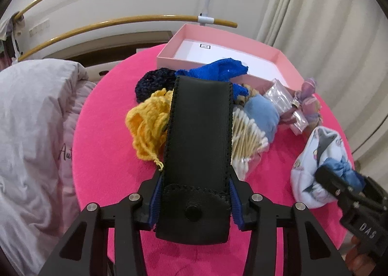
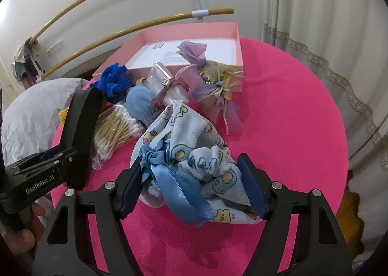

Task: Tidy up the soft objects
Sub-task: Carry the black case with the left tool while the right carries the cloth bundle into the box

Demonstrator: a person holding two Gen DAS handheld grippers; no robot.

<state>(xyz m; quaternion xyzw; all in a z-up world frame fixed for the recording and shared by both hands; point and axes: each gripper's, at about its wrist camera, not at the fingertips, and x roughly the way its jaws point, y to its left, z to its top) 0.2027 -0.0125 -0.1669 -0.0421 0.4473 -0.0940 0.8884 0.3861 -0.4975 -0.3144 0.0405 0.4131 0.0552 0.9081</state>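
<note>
A: Biggest first: the round pink table (image 2: 291,111), then the pink box (image 2: 238,57) at its far edge, open and nearly bare inside.

B: And the pile sits just before it?

A: Yes: yellow yarn (image 1: 148,125), blue knit (image 1: 218,69), cotton swabs (image 1: 247,137). The left gripper (image 1: 194,200) is clamped on a black leather pouch (image 1: 198,145), held above the pile.

B: The right gripper (image 2: 194,186)?

A: Its jaws stand either side of the printed drawstring bag (image 2: 191,135) on the cloth; whether they pinch it I can't tell.

B: I'd lift each well clear of the swabs, then lower flat into the box so nothing snags the rim.
</note>
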